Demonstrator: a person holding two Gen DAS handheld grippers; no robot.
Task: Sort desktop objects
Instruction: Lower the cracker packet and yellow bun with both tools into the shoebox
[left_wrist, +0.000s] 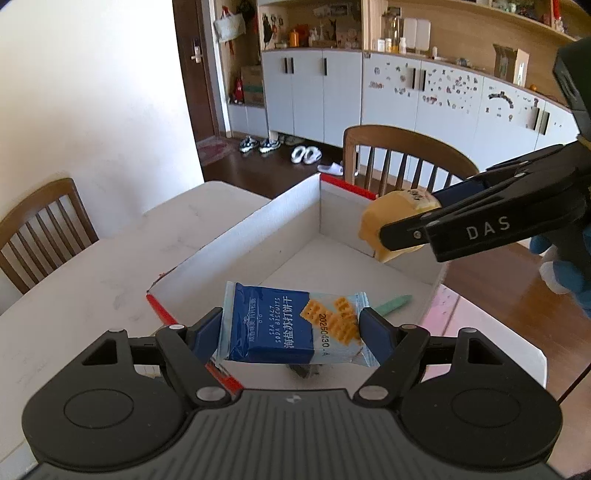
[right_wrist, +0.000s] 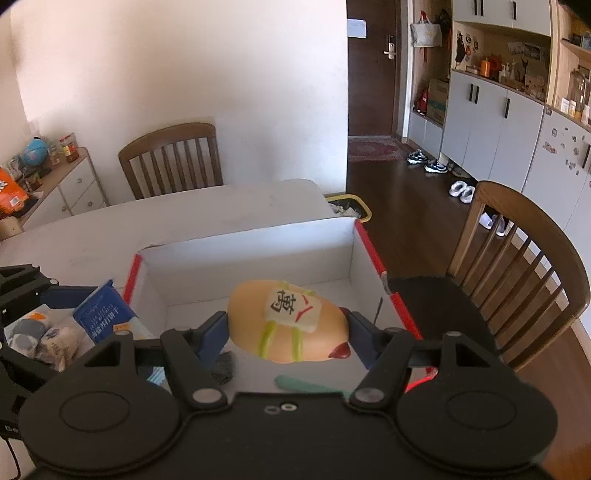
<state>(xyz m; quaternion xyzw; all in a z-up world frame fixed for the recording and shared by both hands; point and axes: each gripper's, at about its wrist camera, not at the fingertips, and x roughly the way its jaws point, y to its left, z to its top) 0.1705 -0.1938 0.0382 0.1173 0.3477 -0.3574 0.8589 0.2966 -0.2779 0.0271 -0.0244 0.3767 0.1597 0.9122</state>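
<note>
Walls: we see plain white wall (right_wrist: 184, 74).
Floor: we see dark wood floor (right_wrist: 399, 206) with a patterned rug (right_wrist: 369, 147) by the brown door (right_wrist: 373, 74).
Furniture: we count wooden slat-back chairs (right_wrist: 171, 158) round a pale table (right_wrist: 184, 218), and white cabinets (left_wrist: 317, 92) under open shelves (left_wrist: 314, 26).
Light: we note daylight.

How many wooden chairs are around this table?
2. One chair stands at the table's far side by the white wall; the other chair is beside the open box's red-edged side. More could be hidden behind the cameras.
</note>
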